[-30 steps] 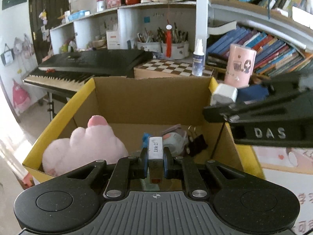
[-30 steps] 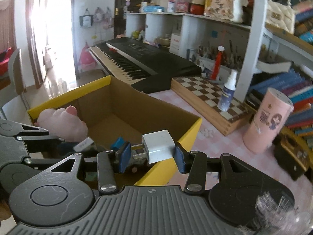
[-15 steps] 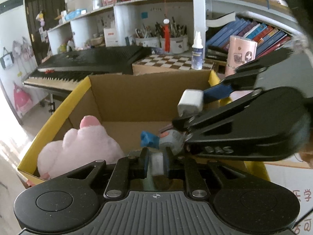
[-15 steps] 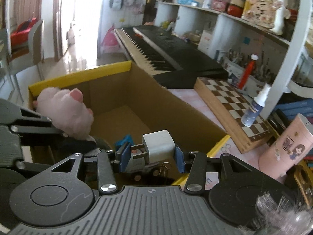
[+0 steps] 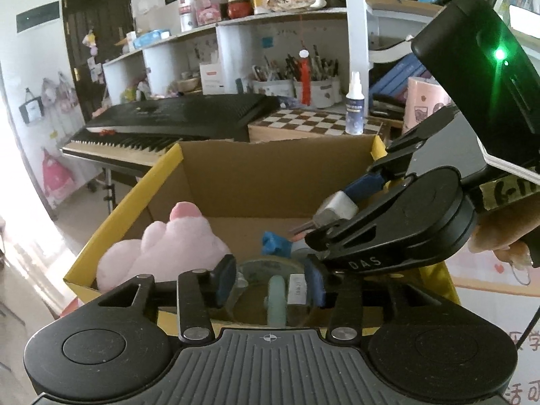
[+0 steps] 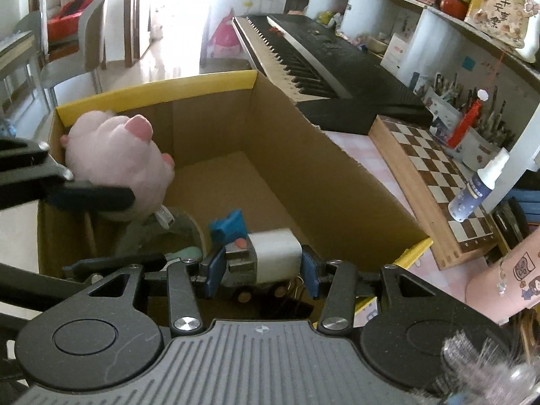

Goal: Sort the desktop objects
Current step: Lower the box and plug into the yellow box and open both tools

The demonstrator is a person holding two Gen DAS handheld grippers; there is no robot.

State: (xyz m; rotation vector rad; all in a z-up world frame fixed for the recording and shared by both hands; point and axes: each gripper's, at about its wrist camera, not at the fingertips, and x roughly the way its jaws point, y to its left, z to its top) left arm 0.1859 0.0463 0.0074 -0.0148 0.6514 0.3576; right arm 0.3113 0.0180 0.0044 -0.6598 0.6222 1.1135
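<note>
A cardboard box (image 5: pixel 270 175) with yellow rims stands in front of me; it also shows in the right wrist view (image 6: pixel 303 155). Inside lie a pink plush toy (image 5: pixel 168 246), a tape roll (image 5: pixel 260 270), a blue item (image 5: pixel 275 241) and a small staple box (image 5: pixel 297 288). My left gripper (image 5: pixel 270 285) is open and empty above the box's near edge. My right gripper (image 6: pixel 261 270) is shut on a white charger plug (image 6: pixel 276 249) and holds it over the box's inside. The right gripper also shows in the left wrist view (image 5: pixel 337 209), at the right.
A black keyboard (image 6: pixel 320 64) stands behind the box. A wooden chessboard (image 6: pixel 435 168) with a spray bottle (image 6: pixel 476 189) lies to the right. A pink cylinder (image 6: pixel 506 276) stands at the far right. Shelves with pens and books run behind.
My left gripper has opened and dropped the staple box into the cardboard box. My right gripper has moved left and down over the box with the plug.
</note>
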